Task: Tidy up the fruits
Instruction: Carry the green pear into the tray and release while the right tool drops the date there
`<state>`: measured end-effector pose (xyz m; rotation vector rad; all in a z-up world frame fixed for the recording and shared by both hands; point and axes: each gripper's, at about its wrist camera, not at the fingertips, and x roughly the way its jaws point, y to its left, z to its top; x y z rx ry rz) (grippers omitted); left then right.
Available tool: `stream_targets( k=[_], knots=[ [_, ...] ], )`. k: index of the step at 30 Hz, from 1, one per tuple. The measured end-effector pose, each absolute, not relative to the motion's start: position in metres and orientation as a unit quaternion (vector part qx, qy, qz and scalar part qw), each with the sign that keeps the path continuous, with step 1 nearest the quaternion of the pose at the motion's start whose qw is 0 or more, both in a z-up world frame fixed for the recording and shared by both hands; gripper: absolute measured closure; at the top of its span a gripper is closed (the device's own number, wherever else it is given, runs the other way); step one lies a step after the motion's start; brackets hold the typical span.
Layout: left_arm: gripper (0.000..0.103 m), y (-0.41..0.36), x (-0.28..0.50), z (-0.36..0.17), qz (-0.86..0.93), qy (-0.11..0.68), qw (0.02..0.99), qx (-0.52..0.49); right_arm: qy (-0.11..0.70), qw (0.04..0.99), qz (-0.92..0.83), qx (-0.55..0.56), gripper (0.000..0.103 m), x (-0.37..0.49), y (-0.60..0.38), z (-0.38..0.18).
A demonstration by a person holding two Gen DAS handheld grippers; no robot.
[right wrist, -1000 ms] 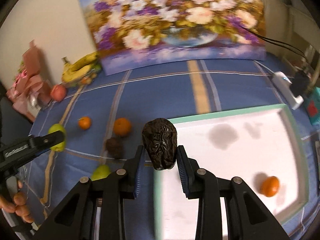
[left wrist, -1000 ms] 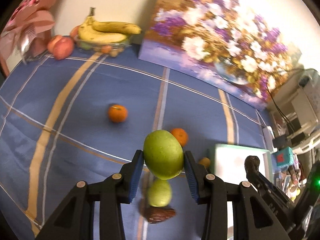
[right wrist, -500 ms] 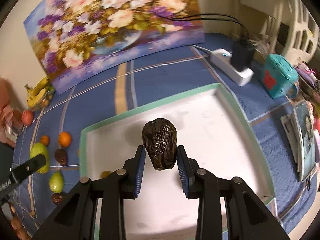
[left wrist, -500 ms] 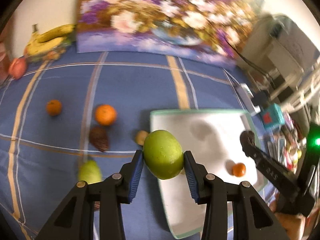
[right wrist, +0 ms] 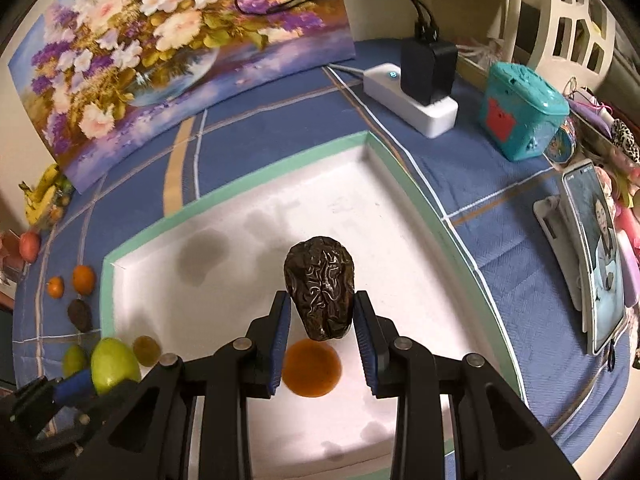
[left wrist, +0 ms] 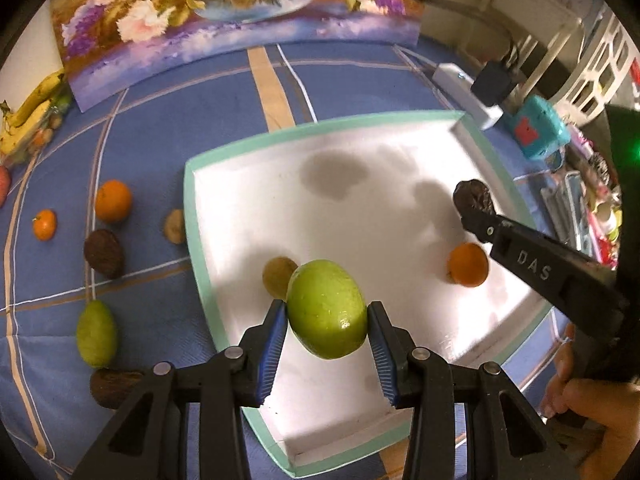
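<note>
My left gripper [left wrist: 327, 316] is shut on a green apple [left wrist: 326, 309] and holds it above the near left part of the white tray [left wrist: 256, 142]. My right gripper [right wrist: 320, 314] is shut on a dark wrinkled fruit [right wrist: 320, 288] above the tray [right wrist: 240, 188], over an orange [right wrist: 311, 368] that lies in it. The orange [left wrist: 467, 265] and a small brownish fruit [left wrist: 278, 276] lie in the tray. The right gripper with its fruit [left wrist: 472, 197] shows in the left wrist view.
On the blue cloth left of the tray lie two oranges [left wrist: 113, 201], two dark fruits [left wrist: 103, 253], a green pear [left wrist: 96, 333] and a small tan fruit [left wrist: 174, 226]. Bananas [left wrist: 28, 114] and a flower painting [left wrist: 224, 12] stand behind. A power strip [right wrist: 412, 100], teal box [right wrist: 520, 114] and phone [right wrist: 600, 256] are at the right.
Both grippers have moved over the tray with their fruits held. The left gripper has swung right and lower; the right has come over the orange.
</note>
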<state>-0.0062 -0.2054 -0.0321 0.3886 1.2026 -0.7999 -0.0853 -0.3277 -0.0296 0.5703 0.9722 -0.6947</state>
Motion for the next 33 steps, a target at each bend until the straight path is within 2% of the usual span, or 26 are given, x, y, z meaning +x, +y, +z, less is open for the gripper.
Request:
stream_targets(
  k=[17, 21, 30, 33],
  knots=[
    [0.059, -0.224, -0.01, -0.047, -0.345, 0.536, 0.735, 0.231, 0.468, 0.779, -0.324, 0.262, 0.069, -0.086, -0.334, -0.039],
    [0.051, -0.223, -0.01, -0.044, -0.346, 0.534, 0.735, 0.236, 0.476, 0.781, -0.33, 0.235, 0.064, -0.079, -0.33, -0.033],
    [0.05, -0.214, 0.003, -0.012, -0.356, 0.513, 0.752, 0.212, 0.468, 0.806, -0.304, 0.198, 0.063, -0.059, -0.31, -0.009],
    [0.044, -0.2, 0.023, -0.002, -0.335, 0.509, 0.772, 0.183, 0.463, 0.815, -0.291, 0.192, 0.063, -0.048, -0.303, -0.001]
  ],
)
